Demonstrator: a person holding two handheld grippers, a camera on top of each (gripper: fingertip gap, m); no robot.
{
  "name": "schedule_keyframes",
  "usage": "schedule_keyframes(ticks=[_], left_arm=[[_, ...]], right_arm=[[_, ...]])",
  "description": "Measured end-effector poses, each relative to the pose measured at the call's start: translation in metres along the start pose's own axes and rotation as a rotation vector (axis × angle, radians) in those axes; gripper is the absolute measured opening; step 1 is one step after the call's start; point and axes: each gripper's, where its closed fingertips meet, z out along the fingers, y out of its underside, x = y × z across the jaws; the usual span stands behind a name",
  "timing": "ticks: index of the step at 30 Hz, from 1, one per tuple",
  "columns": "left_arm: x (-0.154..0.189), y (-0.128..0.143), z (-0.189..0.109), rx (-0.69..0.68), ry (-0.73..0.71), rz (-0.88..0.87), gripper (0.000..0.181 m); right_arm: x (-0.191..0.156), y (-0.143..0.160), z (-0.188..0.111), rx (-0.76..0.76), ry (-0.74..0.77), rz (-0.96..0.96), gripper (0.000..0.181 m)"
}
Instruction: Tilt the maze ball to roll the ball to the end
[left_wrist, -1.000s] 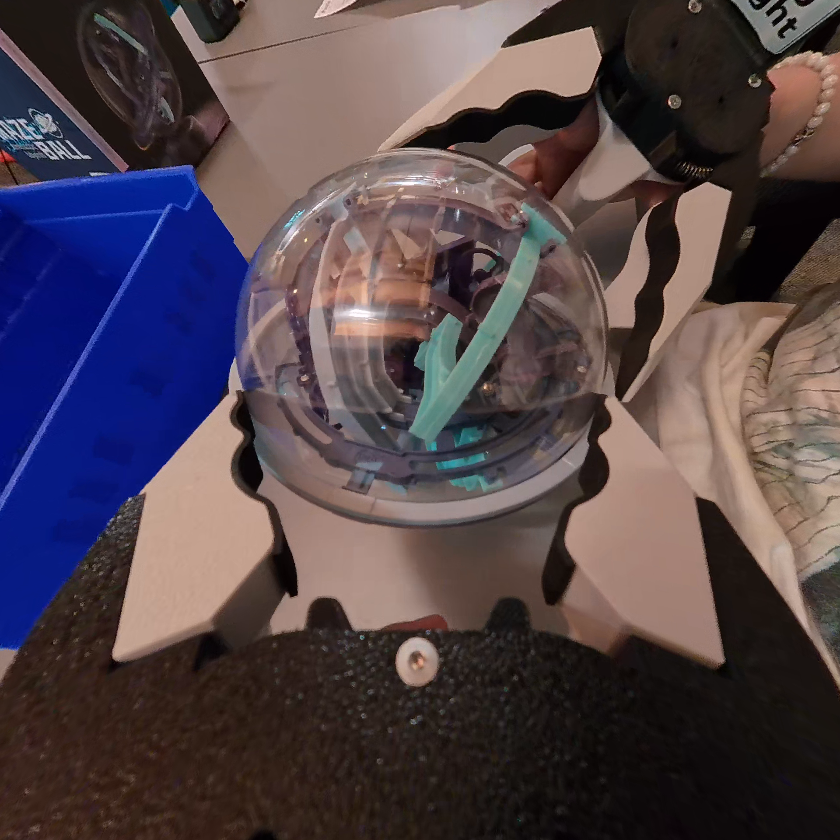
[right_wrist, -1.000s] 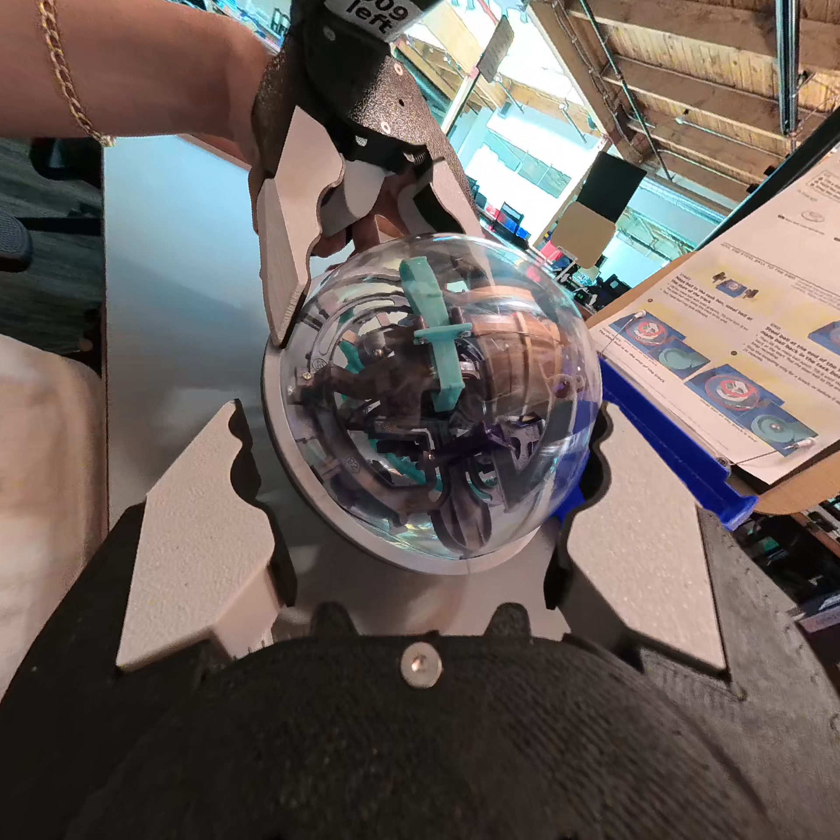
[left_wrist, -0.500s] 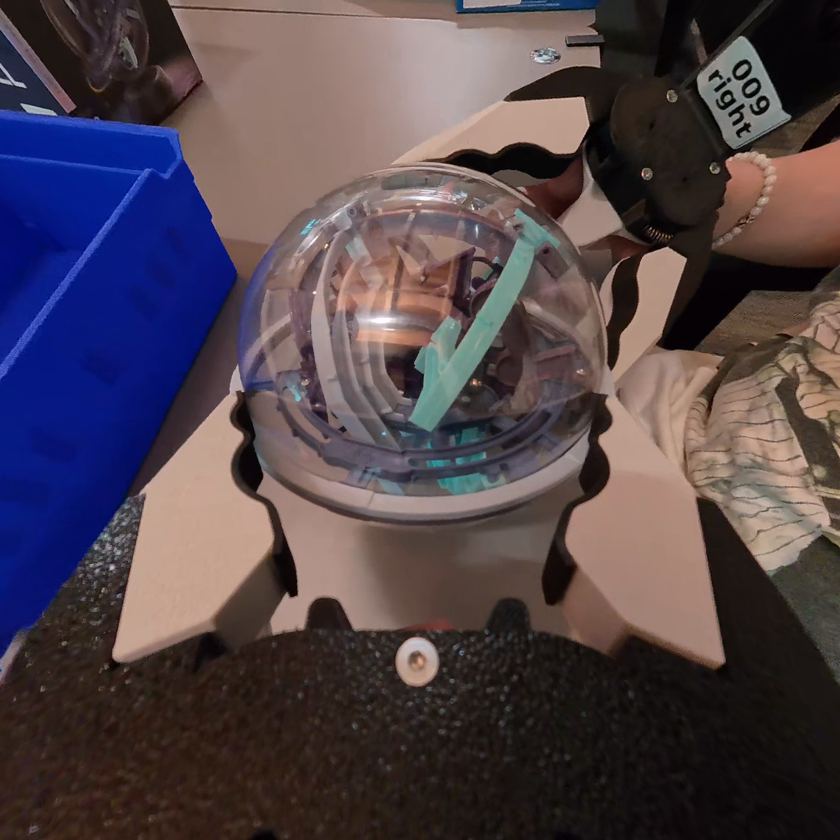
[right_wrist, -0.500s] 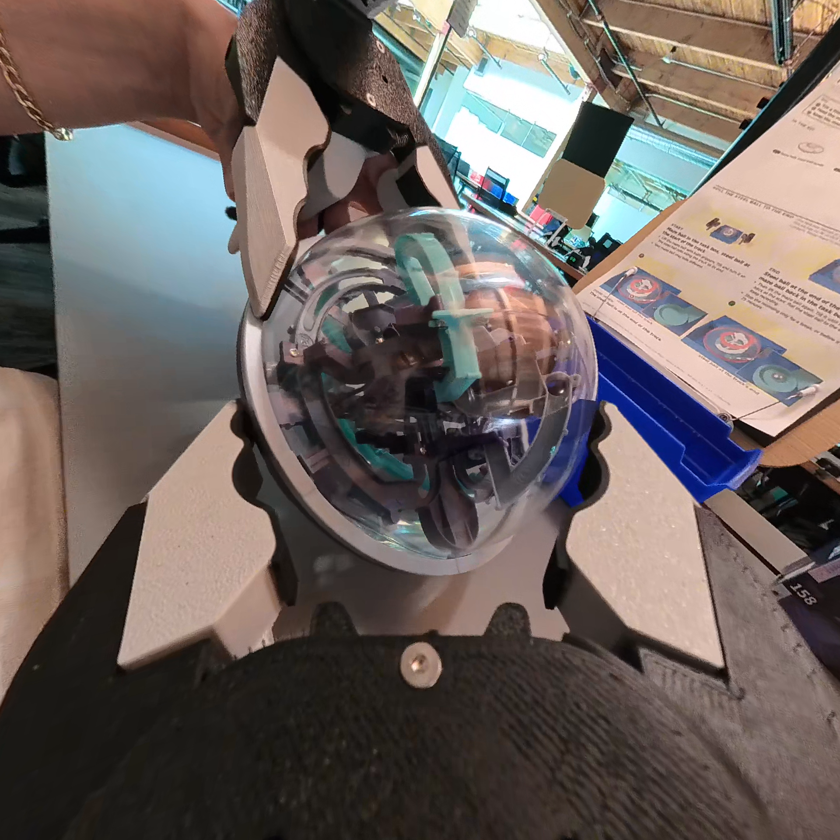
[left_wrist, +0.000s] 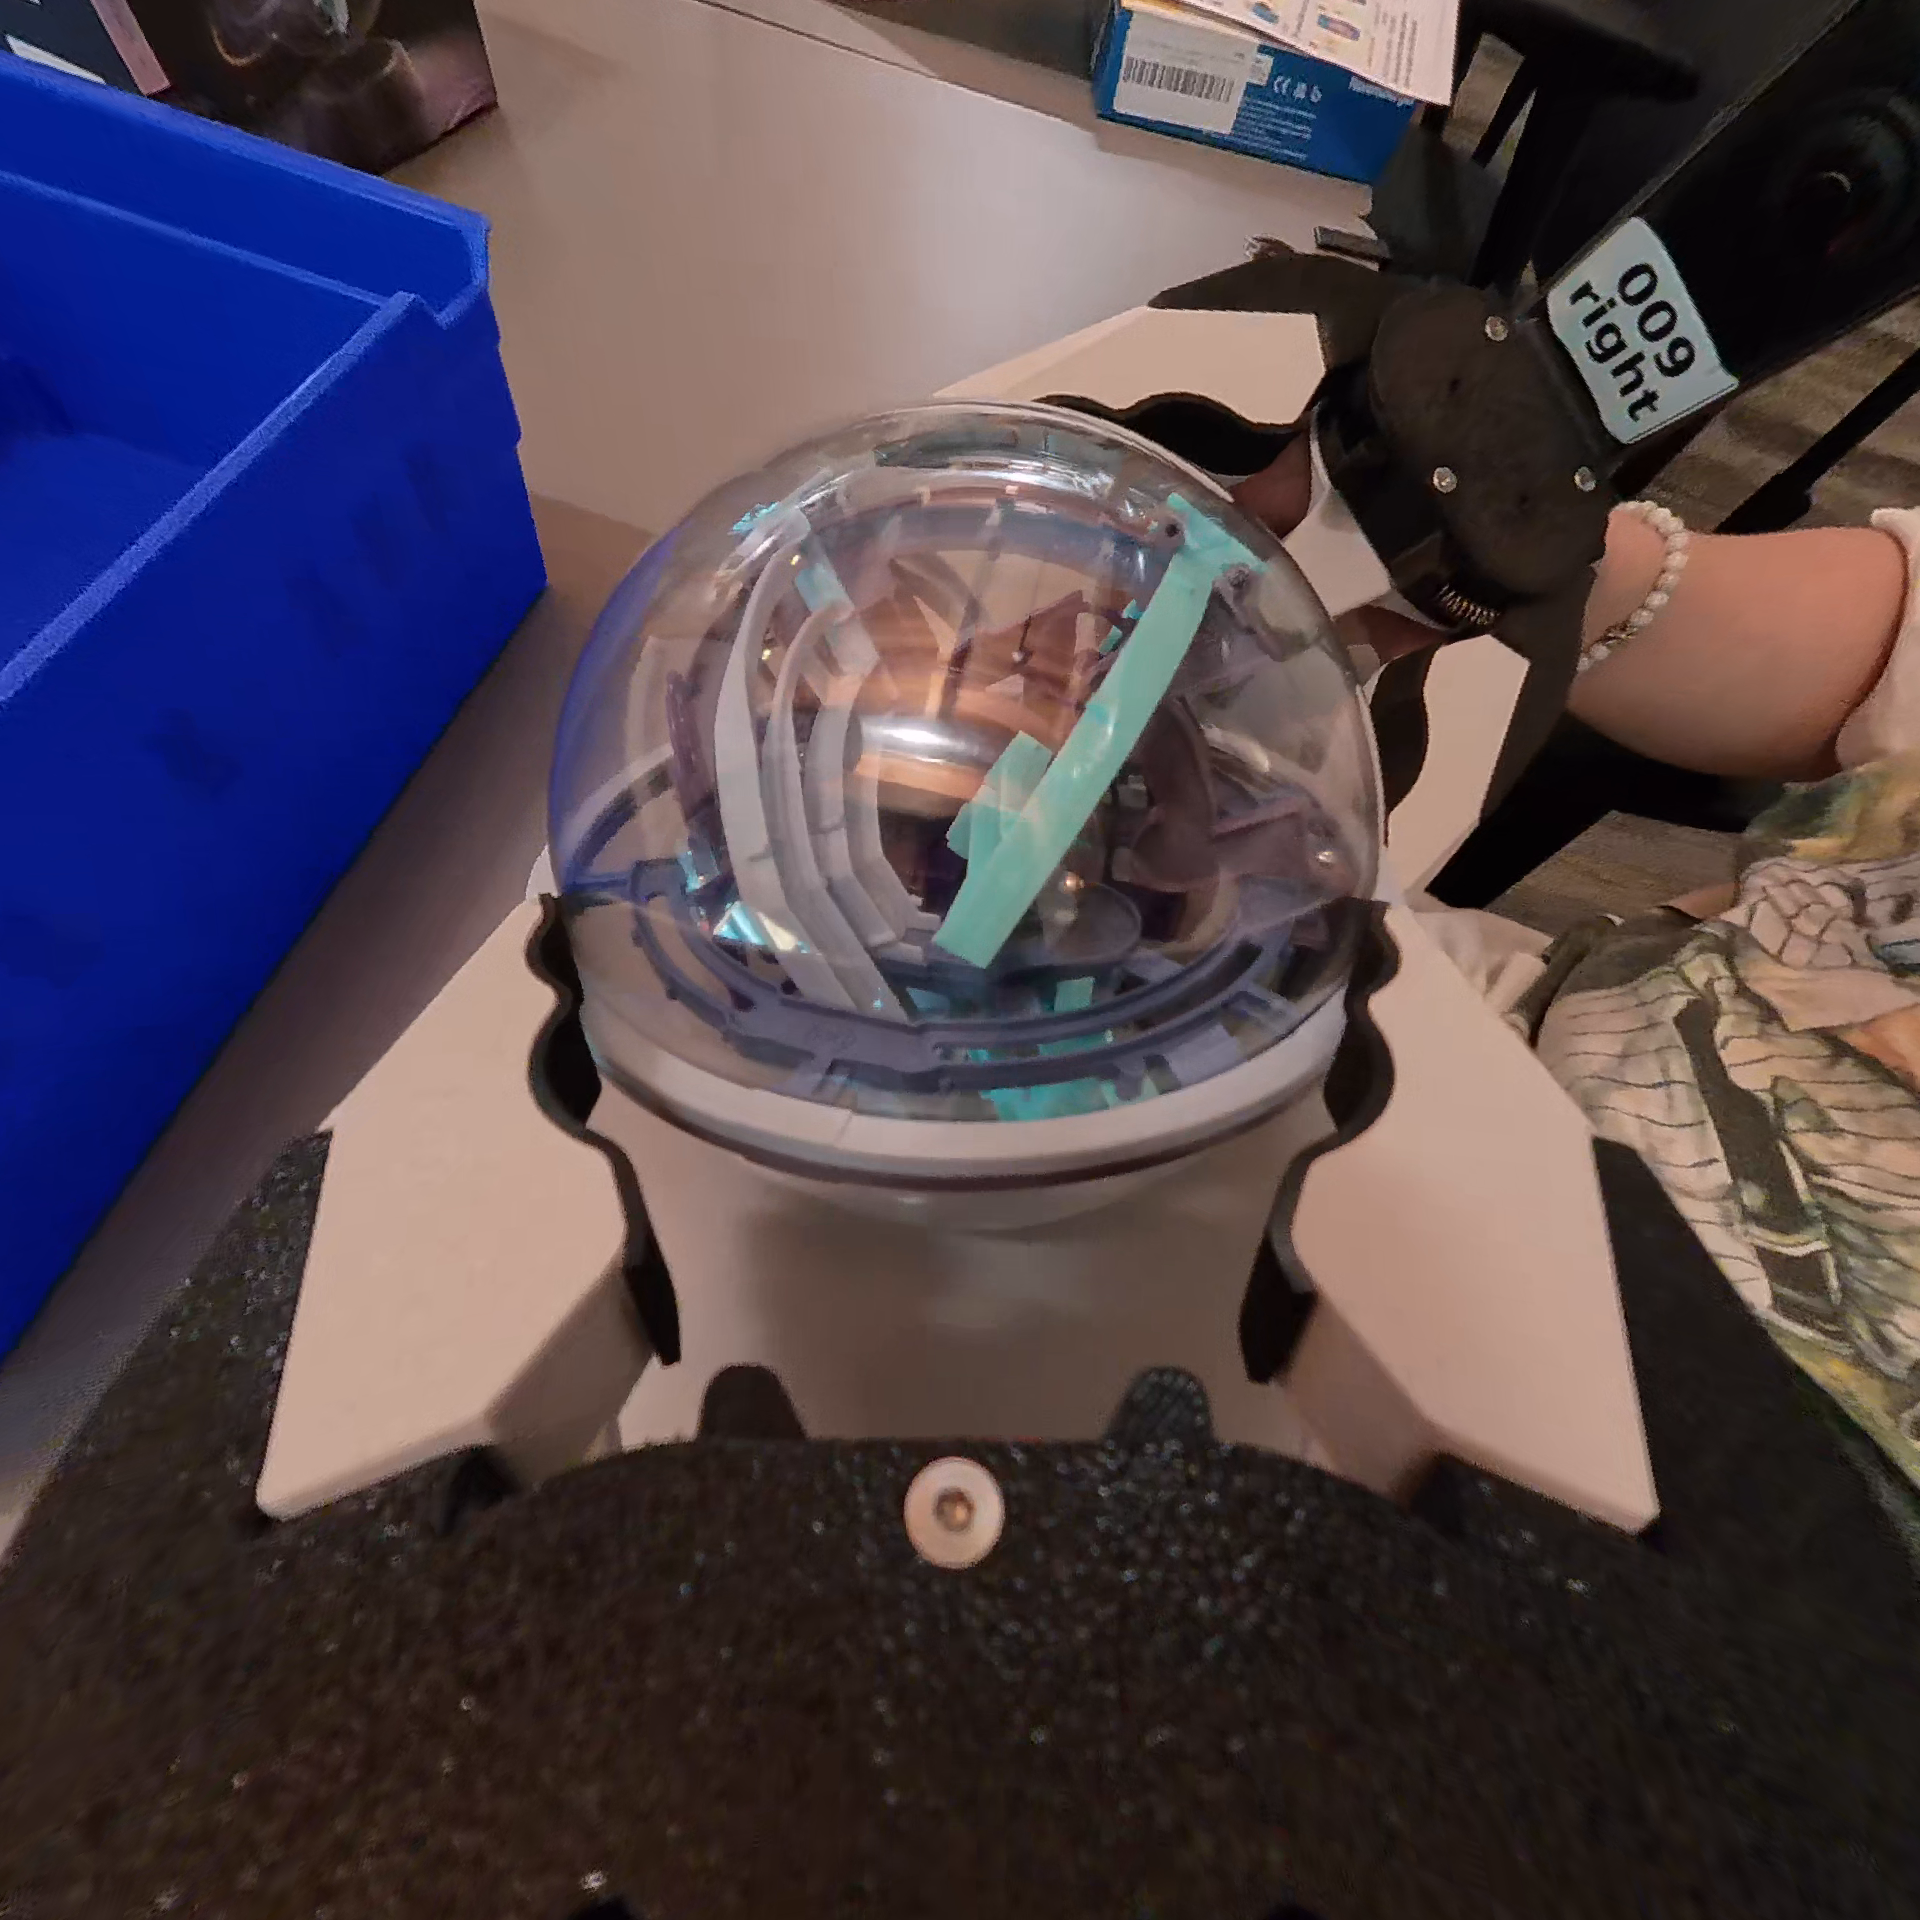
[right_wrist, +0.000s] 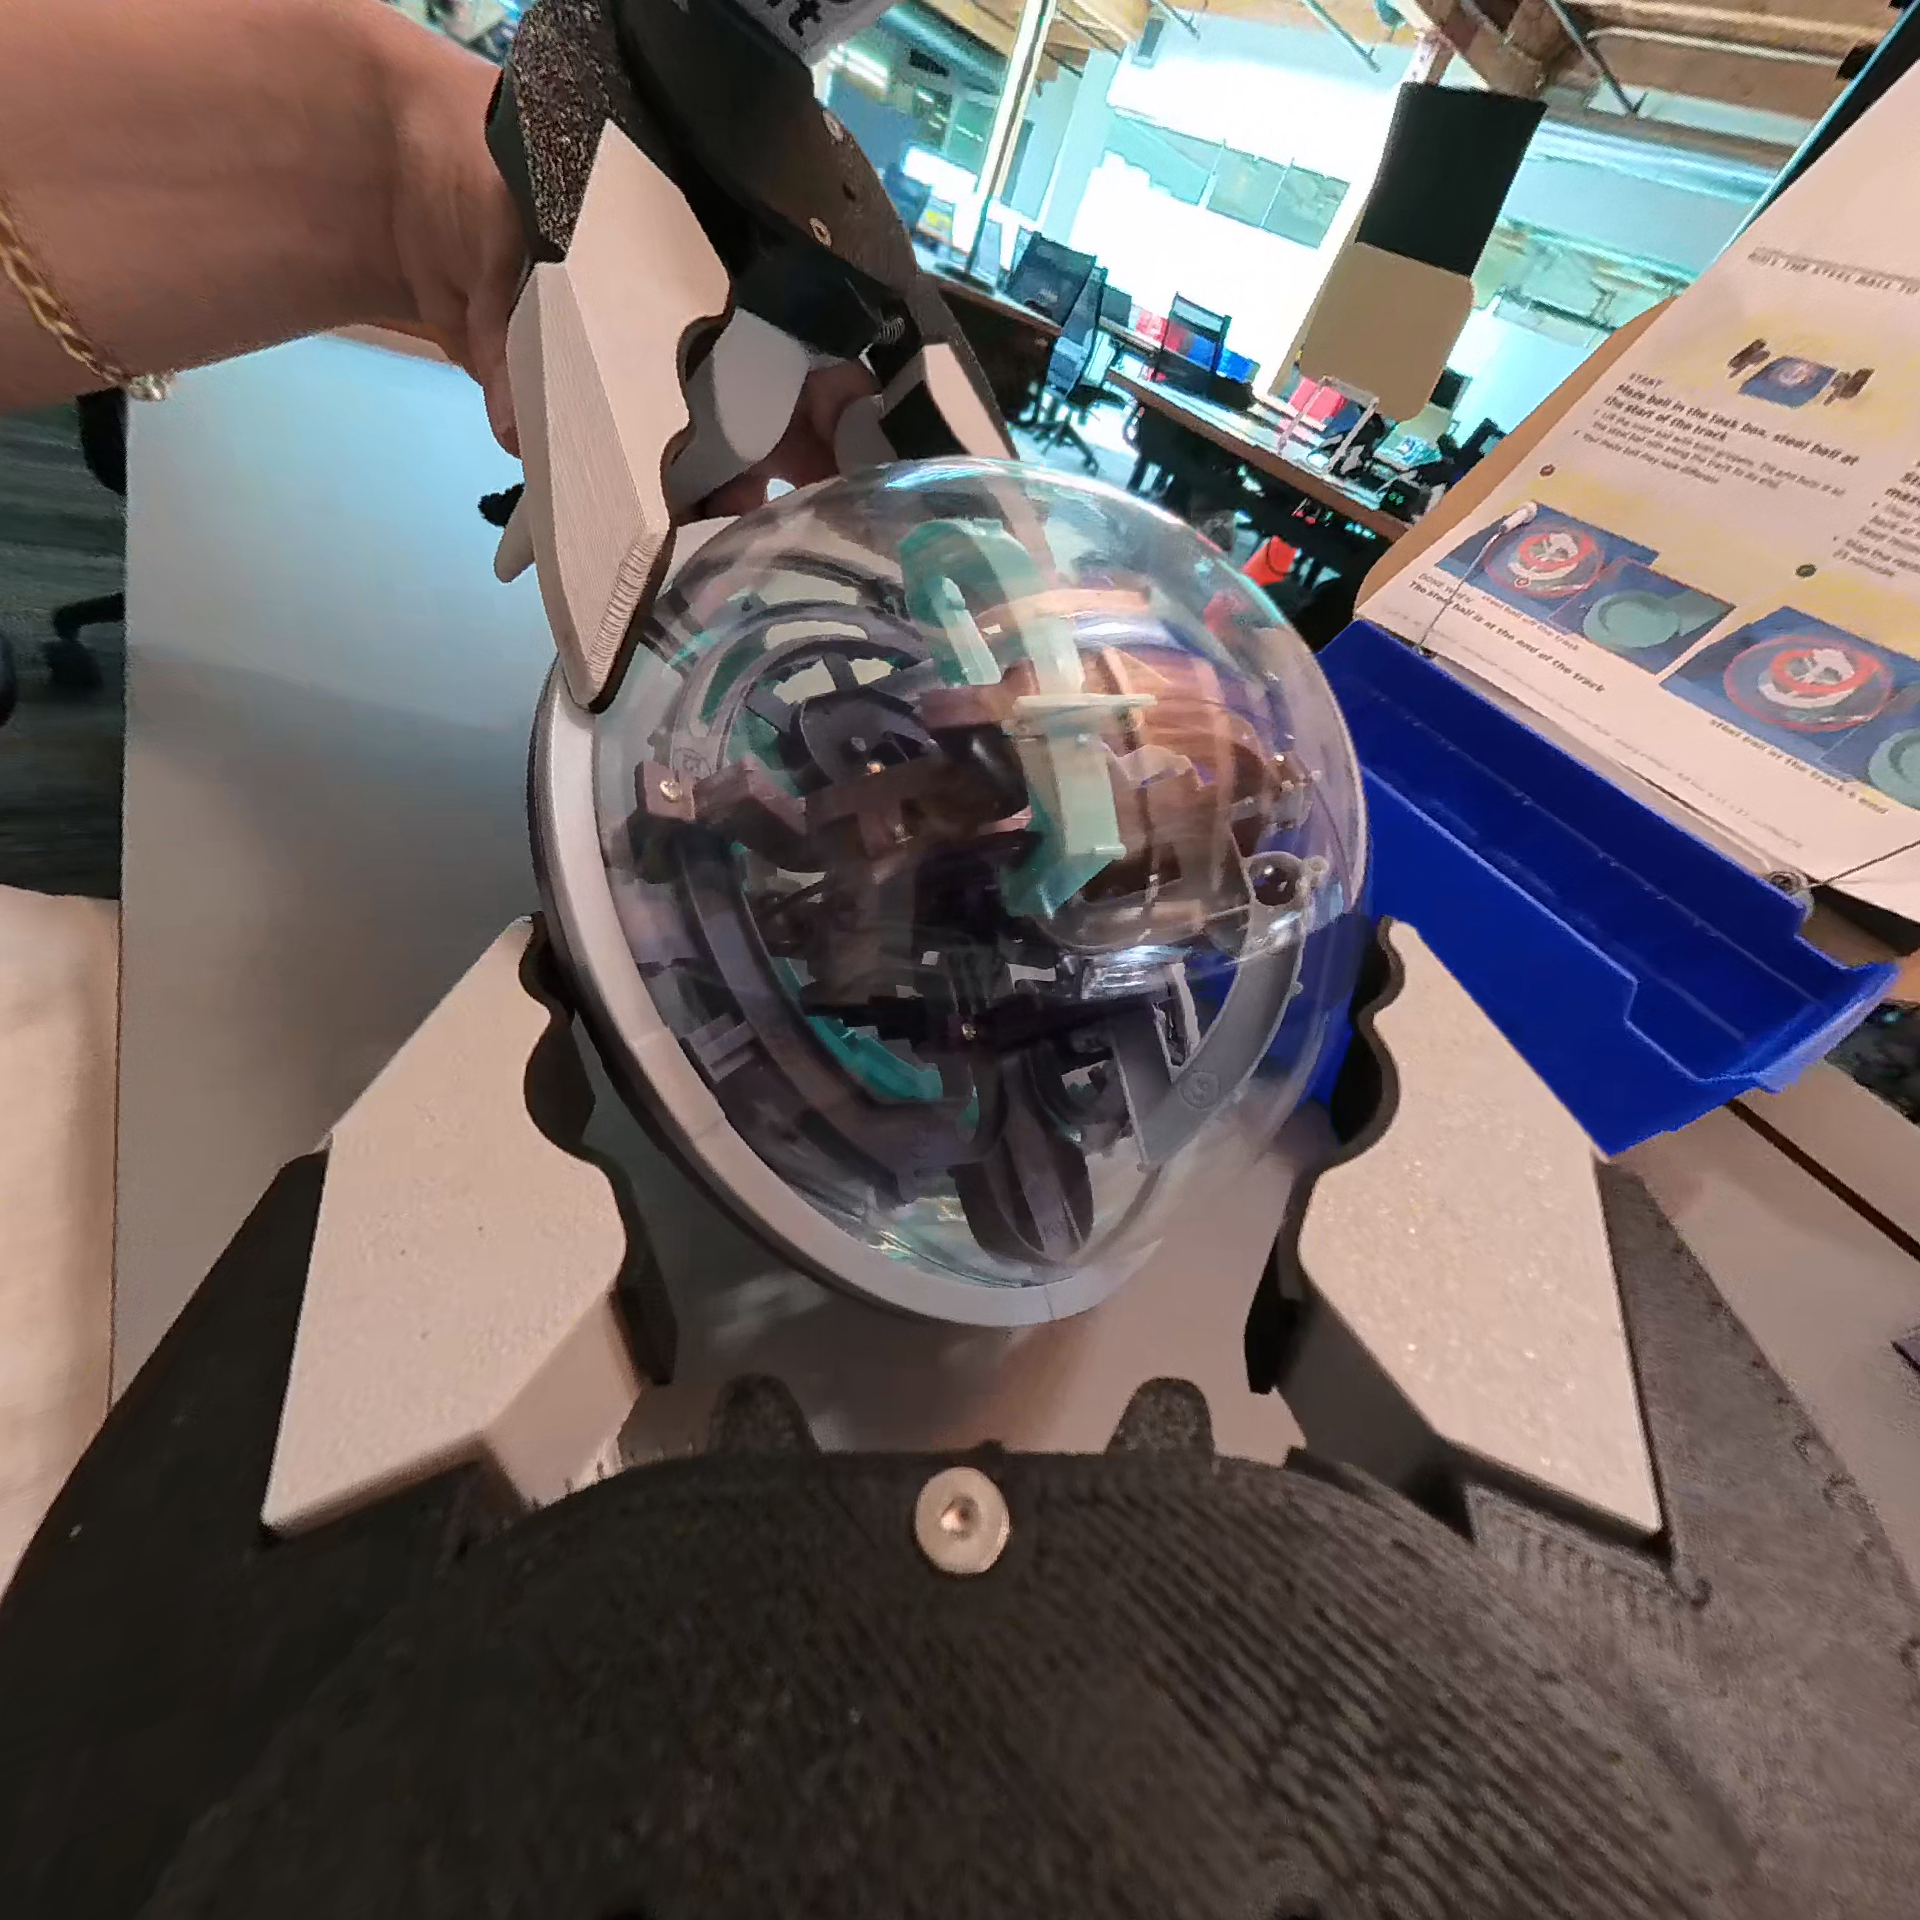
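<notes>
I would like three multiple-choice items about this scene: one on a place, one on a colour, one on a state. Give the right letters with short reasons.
1. Where is the blue bin in the left wrist view?
A. left of the maze ball
B. right of it
C. on top of it

2. What colour is the long straight track inside the sphere?
A. red
B. turquoise
C. yellow

3. How is the maze ball held?
A. resting free on the table
B. by one gripper only
C. between the jaws of both the left gripper and the right gripper

Answers:
1 A, the bin fills the left edge.
2 B, the strip is turquoise.
3 C, each wrist view shows its jaws against the sphere.
</notes>
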Motion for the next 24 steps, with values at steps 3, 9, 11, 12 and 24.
schedule_keyframes(ticks=[3, 9, 11, 12, 24], left_arm=[[-0.003, -0.001, 0.000, 0.011, 0.002, -0.041, 0.141], [-0.008, 0.000, -0.002, 0.033, 0.012, -0.100, 0.141], [-0.010, 0.000, -0.002, 0.039, 0.013, -0.121, 0.141], [-0.011, -0.001, -0.002, 0.040, 0.013, -0.136, 0.141], [-0.021, -0.005, 0.001, 0.035, 0.013, -0.279, 0.141]], right_arm=[[0.003, 0.000, 0.002, -0.013, -0.029, 0.026, 0.144], [0.005, -0.001, 0.007, -0.009, -0.069, 0.037, 0.146], [0.006, 0.002, 0.010, -0.025, -0.067, 0.008, 0.147], [0.007, 0.004, 0.011, -0.040, -0.067, -0.012, 0.149], [0.016, 0.010, 0.017, -0.059, -0.151, 0.049, 0.150]])
